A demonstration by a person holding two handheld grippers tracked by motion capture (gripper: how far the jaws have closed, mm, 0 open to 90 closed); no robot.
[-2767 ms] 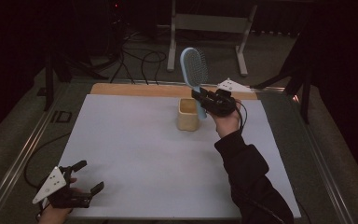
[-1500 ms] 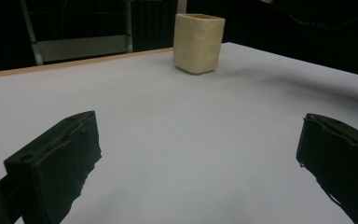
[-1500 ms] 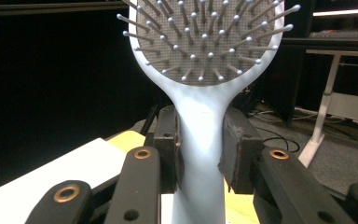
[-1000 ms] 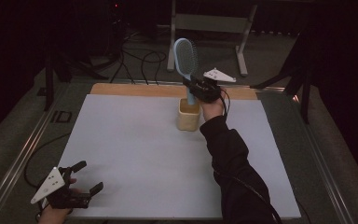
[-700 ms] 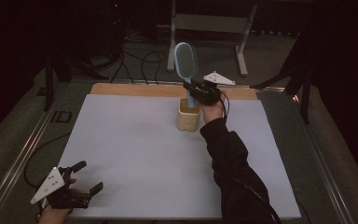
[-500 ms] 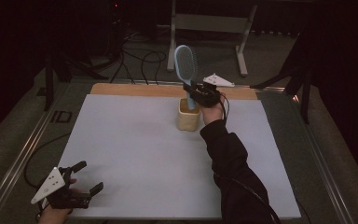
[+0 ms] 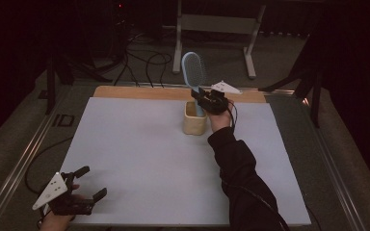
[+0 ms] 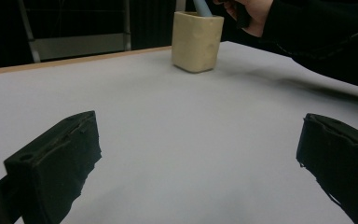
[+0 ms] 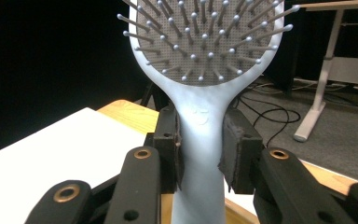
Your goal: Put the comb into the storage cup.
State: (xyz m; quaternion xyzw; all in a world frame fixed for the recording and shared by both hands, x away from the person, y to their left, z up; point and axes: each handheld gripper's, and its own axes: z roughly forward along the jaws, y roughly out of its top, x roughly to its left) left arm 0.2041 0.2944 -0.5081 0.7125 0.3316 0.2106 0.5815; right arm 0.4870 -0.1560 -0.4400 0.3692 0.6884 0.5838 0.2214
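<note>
A light blue hairbrush [image 7: 193,68] stands upright, its handle going down into a cream cup [image 7: 194,122] at the far middle of the white mat. My right gripper [image 7: 200,97] is shut on the handle just above the cup's rim. In the right gripper view both pads press the neck of the hairbrush [image 9: 206,56] from either side, right gripper [image 9: 201,151]. My left gripper [image 7: 92,182] rests open at the near left corner of the mat, holding nothing. From the left gripper view, left gripper [image 8: 200,140], the cup [image 8: 198,42] stands far ahead.
The white mat [image 7: 139,159] covers a wooden tabletop [image 7: 135,92] whose far edge shows. A dark-sleeved forearm [image 7: 241,173] crosses the right half of the mat. Cables and a desk frame [image 7: 212,24] lie on the floor beyond.
The right gripper carried the hairbrush from the right of the cup to over it and set the handle inside. The left gripper stayed put.
</note>
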